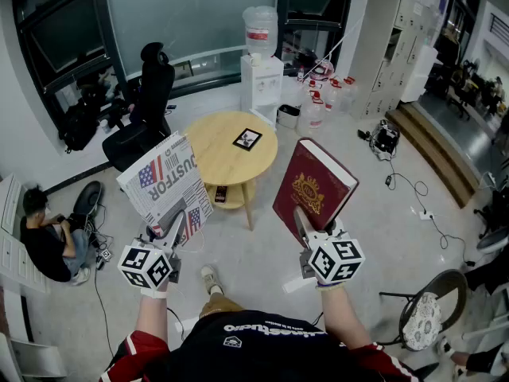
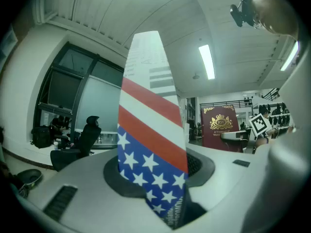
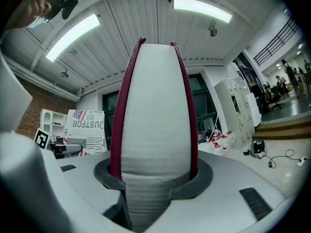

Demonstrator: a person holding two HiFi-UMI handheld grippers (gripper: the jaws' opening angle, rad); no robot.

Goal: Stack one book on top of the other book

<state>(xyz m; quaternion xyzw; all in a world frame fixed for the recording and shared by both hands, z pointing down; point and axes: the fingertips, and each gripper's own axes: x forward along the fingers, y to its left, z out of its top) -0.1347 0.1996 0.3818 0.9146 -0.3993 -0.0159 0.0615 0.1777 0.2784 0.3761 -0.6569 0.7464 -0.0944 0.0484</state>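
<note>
1. The left gripper (image 1: 176,228) is clamped on the lower edge of the flag-cover book (image 1: 163,183). Its own view shows the stars-and-stripes cover wedged between the jaws.
2. The right gripper (image 1: 302,221) is clamped the same way on the maroon book (image 1: 314,188), with the pale page block and both red boards pinched between its jaws.
3. Both books are in the air and well apart; neither rests on anything.
4. From the left gripper the maroon book lies at 3 o'clock. From the right gripper the flag-cover book lies at 9 o'clock.
5. In the head view each book's long axis runs away from the person. The flag-cover book leans toward 11 o'clock and the maroon book toward 1 o'clock, covers turned up to the camera.
6. The round wooden table (image 1: 211,156) stands at 12 o'clock between the two books, with a small framed picture (image 1: 247,139) on its far right part.
7. Both hands look about equally near the table. The flag-cover book's upper corner overlaps its left rim in that view.
8. Judgement: stacking probably needs one book laid flat on the bare wood first, then the other swung sideways over it.
</note>
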